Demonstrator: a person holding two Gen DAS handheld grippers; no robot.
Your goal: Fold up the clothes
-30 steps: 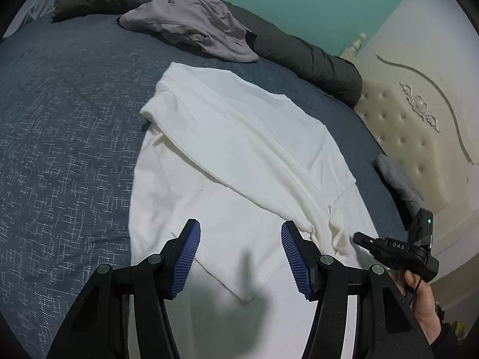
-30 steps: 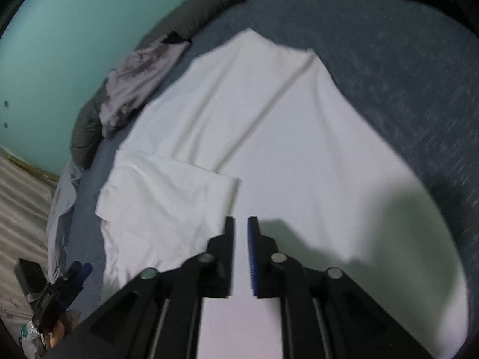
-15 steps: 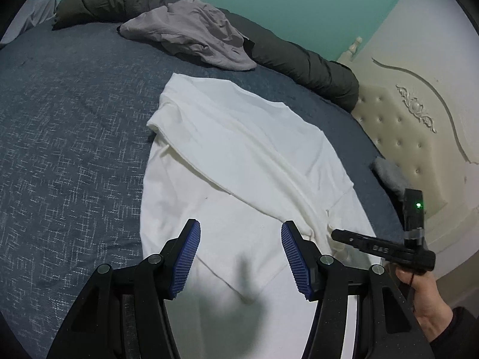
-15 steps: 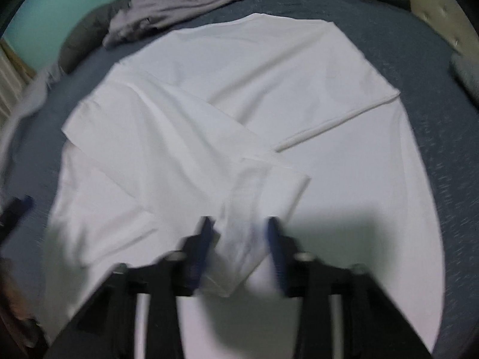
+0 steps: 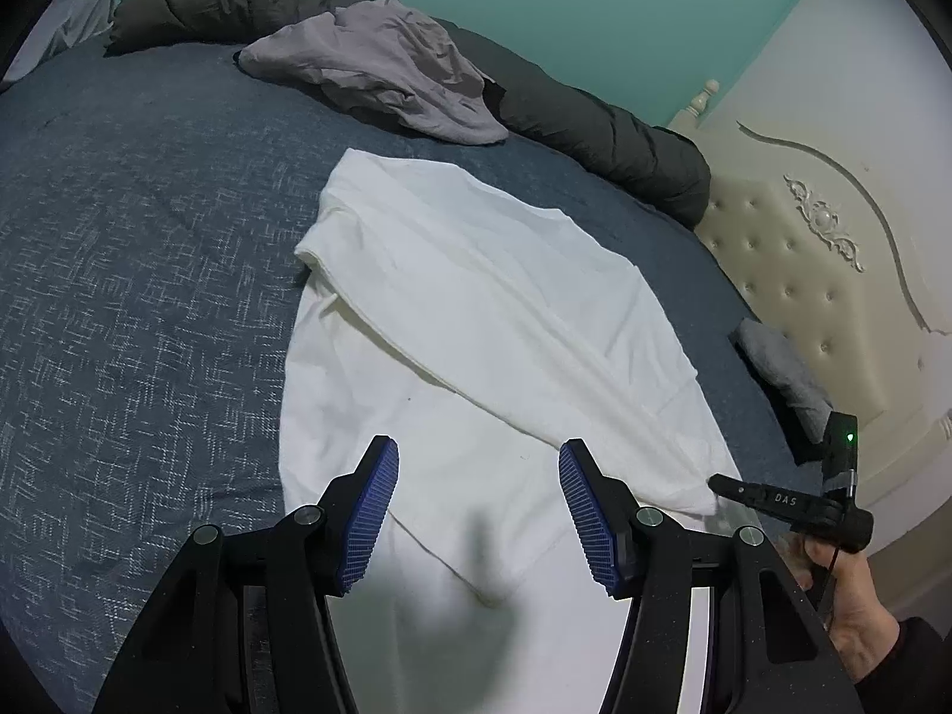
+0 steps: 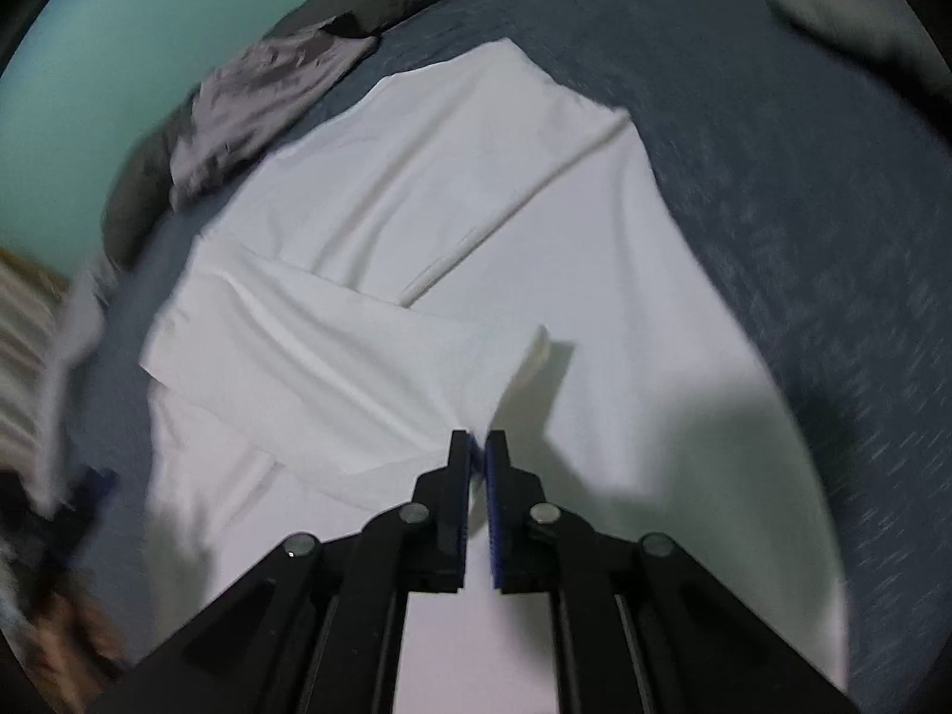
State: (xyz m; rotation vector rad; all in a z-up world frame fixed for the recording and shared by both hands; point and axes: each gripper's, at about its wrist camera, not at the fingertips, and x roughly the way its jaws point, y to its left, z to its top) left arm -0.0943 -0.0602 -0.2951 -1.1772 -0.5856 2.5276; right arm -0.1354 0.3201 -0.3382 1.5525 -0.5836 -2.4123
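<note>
White shirt [image 5: 476,321] spread flat on the blue bedspread [image 5: 137,273], one side folded in. Right gripper [image 6: 478,446] just closed, pinching the folded sleeve's edge; left gripper [image 5: 479,476] spread wide, empty. Next, probably: lift and lay that sleeve across.

Right wrist view motion-blurred, left gripper [image 6: 71,506] smeared at lower-left edge, jaws unreadable; white shirt [image 6: 476,226] near hem cut off by frame bottom and hidden behind gripper linkages.
</note>
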